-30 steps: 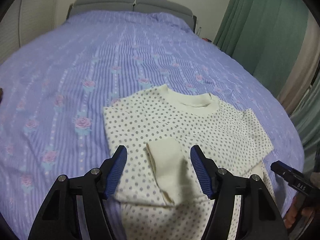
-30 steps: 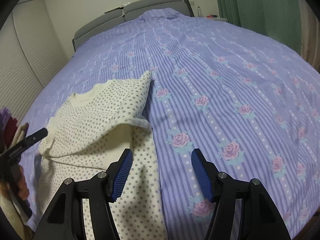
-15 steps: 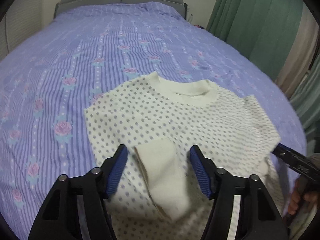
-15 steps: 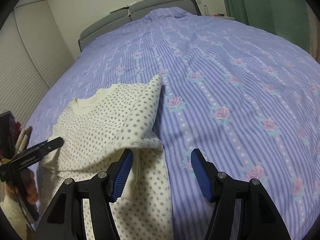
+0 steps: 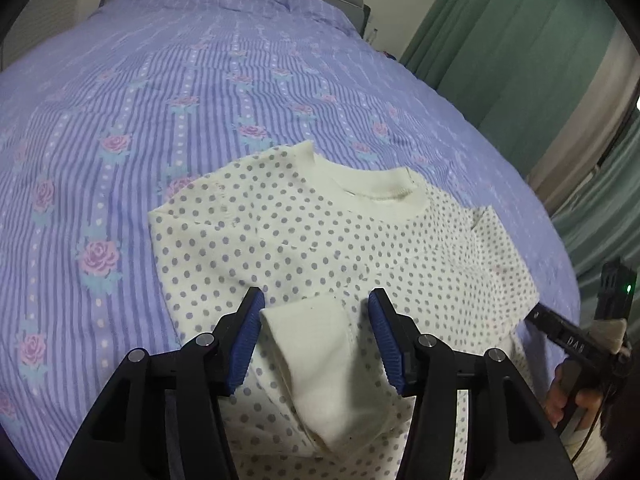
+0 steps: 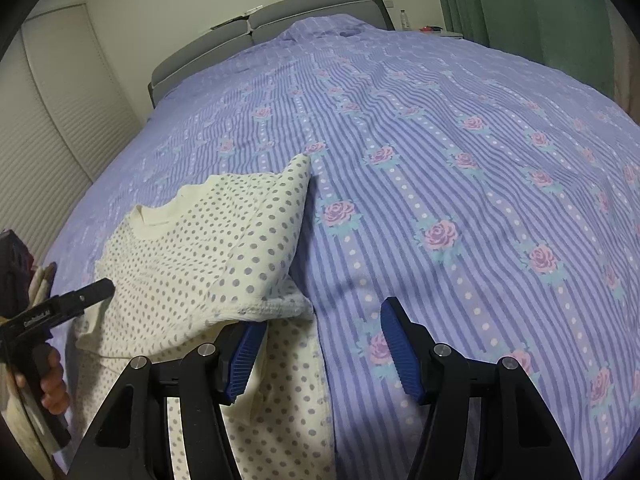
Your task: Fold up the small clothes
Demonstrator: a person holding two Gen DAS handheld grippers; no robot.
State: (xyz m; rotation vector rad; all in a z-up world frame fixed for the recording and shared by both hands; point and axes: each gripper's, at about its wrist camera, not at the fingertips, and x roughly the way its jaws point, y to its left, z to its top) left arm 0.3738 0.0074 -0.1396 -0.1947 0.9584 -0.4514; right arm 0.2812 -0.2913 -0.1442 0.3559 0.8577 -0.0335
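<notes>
A cream long-sleeved top with grey dots (image 5: 320, 240) lies on the bed, collar away from me. One sleeve is folded across the body, and its plain cream cuff (image 5: 316, 356) lies between the blue pads of my left gripper (image 5: 316, 340), which is open and empty just above it. In the right wrist view the top (image 6: 200, 248) lies to the left, its other sleeve folded in over the body. My right gripper (image 6: 322, 354) is open and empty at the top's right edge, its left pad (image 6: 244, 350) over the cloth.
The purple striped bedspread with roses (image 6: 460, 184) covers the whole bed. A grey headboard (image 6: 280, 16) stands at the far end. Green curtains (image 5: 520, 48) hang on the right. The other hand-held gripper shows at the frame edge in each view (image 5: 572, 340) (image 6: 56, 308).
Both grippers have moved forward and lower toward the top, staying open. The top has not moved.
</notes>
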